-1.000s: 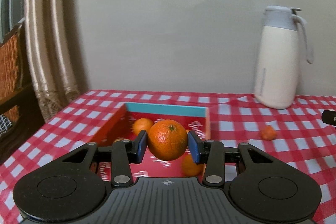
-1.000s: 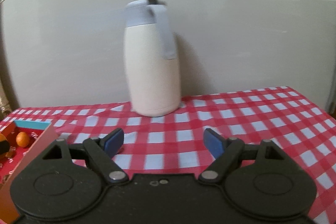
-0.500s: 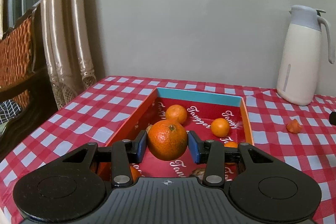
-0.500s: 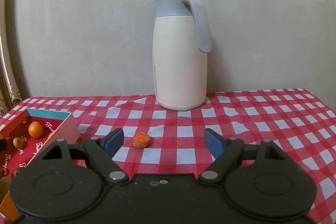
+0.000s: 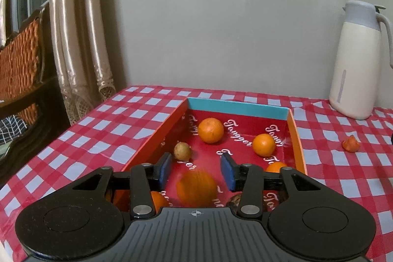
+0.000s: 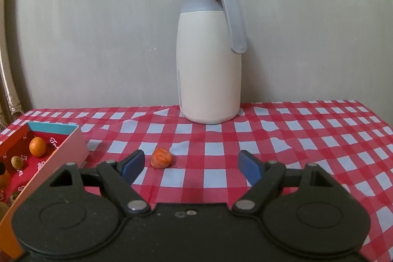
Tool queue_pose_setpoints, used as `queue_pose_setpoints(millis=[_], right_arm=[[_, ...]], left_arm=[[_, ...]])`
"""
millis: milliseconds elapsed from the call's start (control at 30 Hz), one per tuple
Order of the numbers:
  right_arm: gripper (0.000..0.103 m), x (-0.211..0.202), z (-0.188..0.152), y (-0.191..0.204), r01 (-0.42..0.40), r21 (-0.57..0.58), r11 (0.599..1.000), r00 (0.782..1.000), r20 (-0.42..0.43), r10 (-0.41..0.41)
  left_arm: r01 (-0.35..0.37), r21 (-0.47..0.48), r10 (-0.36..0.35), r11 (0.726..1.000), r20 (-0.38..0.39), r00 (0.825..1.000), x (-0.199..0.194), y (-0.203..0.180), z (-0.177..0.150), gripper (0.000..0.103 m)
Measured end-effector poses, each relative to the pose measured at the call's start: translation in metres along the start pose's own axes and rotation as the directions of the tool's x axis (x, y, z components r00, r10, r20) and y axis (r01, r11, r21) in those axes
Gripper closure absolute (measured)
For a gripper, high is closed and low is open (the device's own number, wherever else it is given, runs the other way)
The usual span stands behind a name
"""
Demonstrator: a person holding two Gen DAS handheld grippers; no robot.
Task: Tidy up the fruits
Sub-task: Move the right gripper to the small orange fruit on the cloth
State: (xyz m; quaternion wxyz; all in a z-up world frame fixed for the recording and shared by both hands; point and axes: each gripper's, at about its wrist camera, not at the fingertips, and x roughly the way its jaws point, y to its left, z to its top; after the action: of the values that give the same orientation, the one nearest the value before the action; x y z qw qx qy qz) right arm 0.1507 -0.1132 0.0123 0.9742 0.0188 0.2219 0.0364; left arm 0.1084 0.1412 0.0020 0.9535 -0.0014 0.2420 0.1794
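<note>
My left gripper [image 5: 195, 170] is open above a red cardboard box [image 5: 237, 108] with orange walls and a teal far wall. A blurred orange [image 5: 196, 188] is below the blue pads, free of them. The box also holds an orange [image 5: 210, 130], a second orange [image 5: 264, 144], a third orange [image 5: 276, 167] behind the right finger and a small brown fruit [image 5: 182, 151]. A small lumpy orange-red fruit [image 6: 161, 158] lies on the checked cloth outside the box, just ahead-left of my open, empty right gripper [image 6: 189, 165]. It also shows in the left wrist view [image 5: 350, 143].
A tall cream jug with a grey lid [image 6: 210, 58] stands at the back by the wall. The red-and-white checked table [image 6: 307, 139] ends at the right. A curtain [image 5: 78, 41] and a wicker chair [image 5: 19, 65] stand left of the table.
My left gripper has opened and let the orange go; it drops blurred into the box. The right gripper has shifted so the jug and small fruit sit more centred and nearer.
</note>
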Motion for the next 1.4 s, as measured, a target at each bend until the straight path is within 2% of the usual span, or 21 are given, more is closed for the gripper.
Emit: queue_pose_setpoints(millis=[67, 167, 533, 833, 1400], right_arm=[[0.020, 0.001, 0.000, -0.001, 0.002, 0.001, 1.000, 1.000, -0.002, -0.002], [0.020, 0.003, -0.001, -0.001, 0.003, 0.001, 1.000, 1.000, -0.008, -0.003], [0.022, 0.006, -0.002, 0.008, -0.027, -0.011, 1.000, 1.000, -0.004, 0.027], [0.025, 0.016, -0.004, 0.021, -0.065, -0.025, 0.998, 0.997, -0.036, 0.064], [0.035, 0.048, -0.008, 0.034, -0.081, -0.042, 0.996, 0.993, -0.088, 0.077]], left_arm=[[-0.010, -0.004, 0.010, 1.000, 0.014, 1.000, -0.002, 0.000, 0.001, 0.041], [-0.015, -0.011, 0.015, 1.000, 0.030, 0.999, -0.005, 0.002, 0.002, 0.038], [-0.031, -0.029, 0.032, 0.999, 0.037, 0.999, -0.004, 0.017, 0.002, 0.037], [-0.050, -0.037, 0.051, 0.998, 0.038, 0.998, -0.005, 0.035, 0.000, 0.037], [-0.137, -0.102, 0.141, 0.985, 0.024, 0.990, 0.000, 0.090, -0.002, 0.037]])
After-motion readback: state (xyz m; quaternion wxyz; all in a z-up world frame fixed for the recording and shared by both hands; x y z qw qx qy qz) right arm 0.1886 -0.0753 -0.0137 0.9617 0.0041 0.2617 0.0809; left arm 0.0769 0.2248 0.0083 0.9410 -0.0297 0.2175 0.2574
